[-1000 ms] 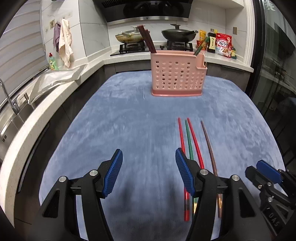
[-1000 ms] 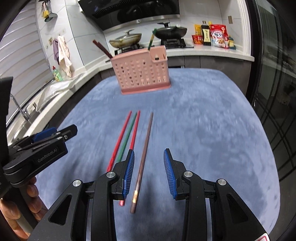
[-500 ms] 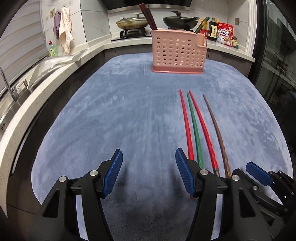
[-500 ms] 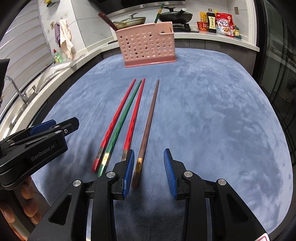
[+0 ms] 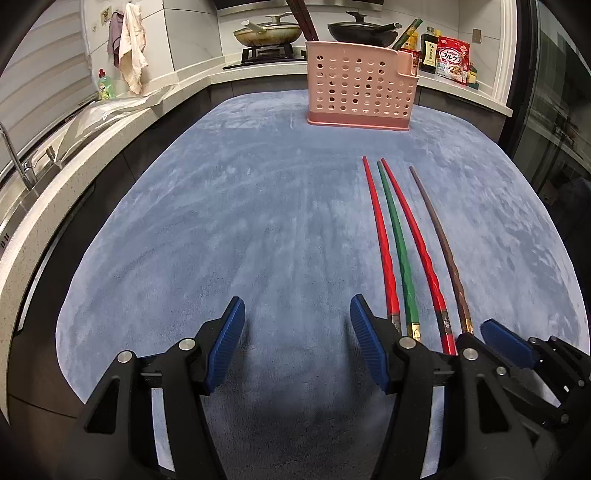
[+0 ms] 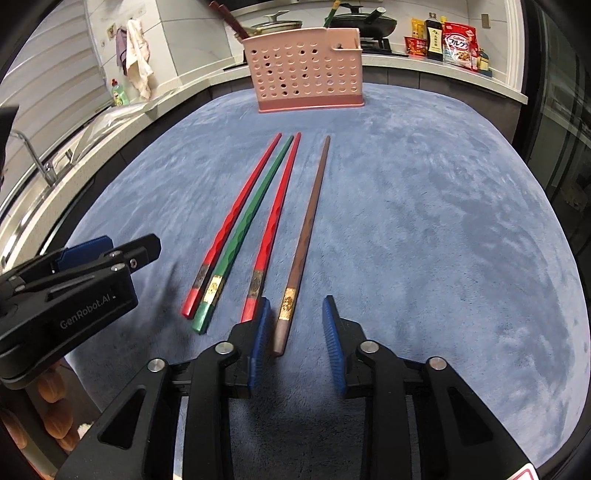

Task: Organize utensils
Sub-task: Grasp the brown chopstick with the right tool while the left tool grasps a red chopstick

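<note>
Pink perforated basket upright on blue mat, dark red chopsticks and a green one standing inside; left gripper wide open, empty; right gripper open around brown chopstick, not gripping

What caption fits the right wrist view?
Open right gripper straddles the brown chopstick end, pink holder beyond.

Four chopsticks lie side by side on the tabletop, running from its near edge toward the far edge. The utensil basket stands upright at the far edge, beyond their tips, with more chopsticks inside. The right gripper sits at the near edge, its jaws either side of the rightmost chopstick; the left gripper is left of the row.
</note>
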`<state>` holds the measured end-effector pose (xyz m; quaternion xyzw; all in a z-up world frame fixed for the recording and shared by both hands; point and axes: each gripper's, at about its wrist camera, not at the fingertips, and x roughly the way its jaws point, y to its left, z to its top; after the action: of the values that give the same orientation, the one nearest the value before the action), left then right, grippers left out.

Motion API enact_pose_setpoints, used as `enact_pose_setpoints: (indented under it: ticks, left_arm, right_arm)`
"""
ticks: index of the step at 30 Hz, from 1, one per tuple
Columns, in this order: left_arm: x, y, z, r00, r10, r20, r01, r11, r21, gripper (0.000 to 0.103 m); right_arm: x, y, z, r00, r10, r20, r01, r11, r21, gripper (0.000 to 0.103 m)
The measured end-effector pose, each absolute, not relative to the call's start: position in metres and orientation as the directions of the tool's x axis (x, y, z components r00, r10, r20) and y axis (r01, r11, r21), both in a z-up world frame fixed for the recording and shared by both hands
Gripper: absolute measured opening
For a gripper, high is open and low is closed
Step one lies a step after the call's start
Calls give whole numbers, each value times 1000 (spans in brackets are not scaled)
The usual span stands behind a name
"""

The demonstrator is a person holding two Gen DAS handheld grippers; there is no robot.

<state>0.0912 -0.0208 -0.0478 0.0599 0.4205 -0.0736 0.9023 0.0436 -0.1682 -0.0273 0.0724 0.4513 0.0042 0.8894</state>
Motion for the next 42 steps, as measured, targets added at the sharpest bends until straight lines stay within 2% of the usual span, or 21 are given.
enact_pose_setpoints:
  ticks: [5,11,24,42]
  left_arm:
    - [90,-22,-50,631,-86,-771,188,981,45,56]
    - [89,-24,-51,625,-93,-775,198,979,41,60]
    - [82,-39,-57,595,-160,-788,256,967,-3,65]
    - [89,-45,-72,566,-141,-812,246,969,3,65]
  right_arm:
    - [43,-168,-28,593,60,-803,59,991,118,21]
    - [42,-171,-29,592,35,-805,82,991,103,7]
    - [37,-187,-28,595,28,-803,132,982,132,7]
    - [36,-188,-29,594,30,-804,133,982,135,7]
